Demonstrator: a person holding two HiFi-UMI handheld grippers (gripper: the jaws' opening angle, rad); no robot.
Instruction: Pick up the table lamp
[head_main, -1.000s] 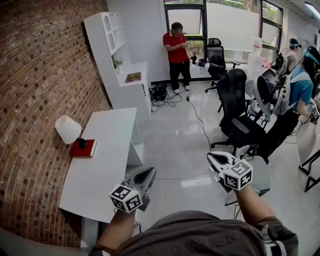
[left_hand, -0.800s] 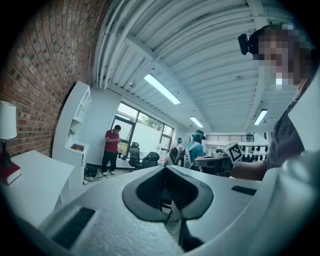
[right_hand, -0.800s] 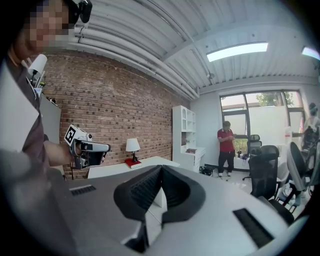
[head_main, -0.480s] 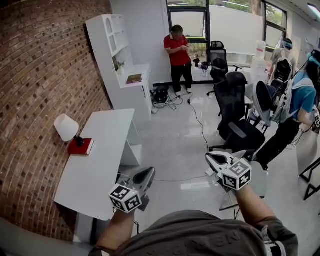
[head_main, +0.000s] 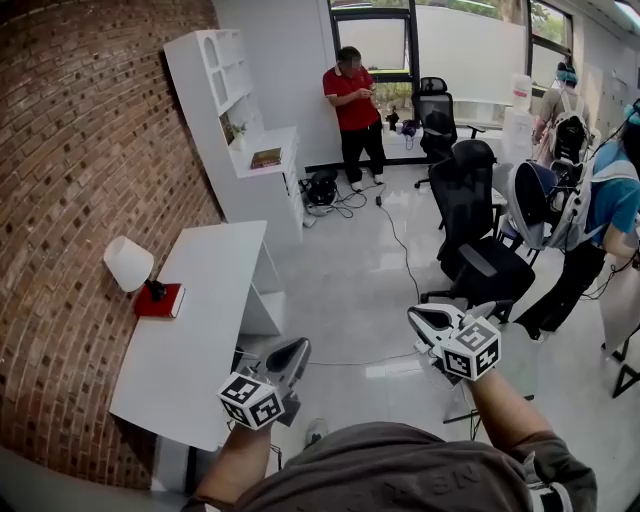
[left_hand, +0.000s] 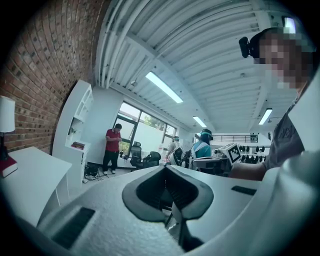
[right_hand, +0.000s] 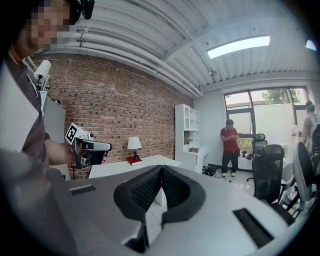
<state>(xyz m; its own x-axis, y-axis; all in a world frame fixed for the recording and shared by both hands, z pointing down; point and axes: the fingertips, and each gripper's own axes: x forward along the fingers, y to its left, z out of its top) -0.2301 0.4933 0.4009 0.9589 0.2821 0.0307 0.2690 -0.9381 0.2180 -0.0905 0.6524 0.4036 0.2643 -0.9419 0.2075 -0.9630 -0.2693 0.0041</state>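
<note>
- A head camera looks down on an office. A person holds a gripper in each hand, and both sit low in the picture near 6 o'clock.
- The lamp (head_main: 131, 266) has a white shade on a dark stem. It stands on a red book (head_main: 160, 301) at the far left edge of a white table (head_main: 205, 330), close against a brick wall (head_main: 90, 150).
- From the left gripper (head_main: 297, 347) the lamp lies at about 10 o'clock, well apart.
- The left gripper's jaws are pressed together with nothing between them. It points level, out past the table's near corner.
- The right gripper (head_main: 424, 318), at 3 o'clock from the left one, also has its jaws together and empty. It tips slightly downward.
- Both are probably carried closed because nothing is within reach yet.
- The task looks barely begun, with the lamp untouched on its book.
- The slim stem seems the likeliest place to grip. The shade looks too wide, and the wall crowds the lamp's far side.
- At 12 o'clock a person in a red shirt (head_main: 352, 100) stands by a window. Office chairs (head_main: 480, 250) fill the 2 o'clock side.
</note>
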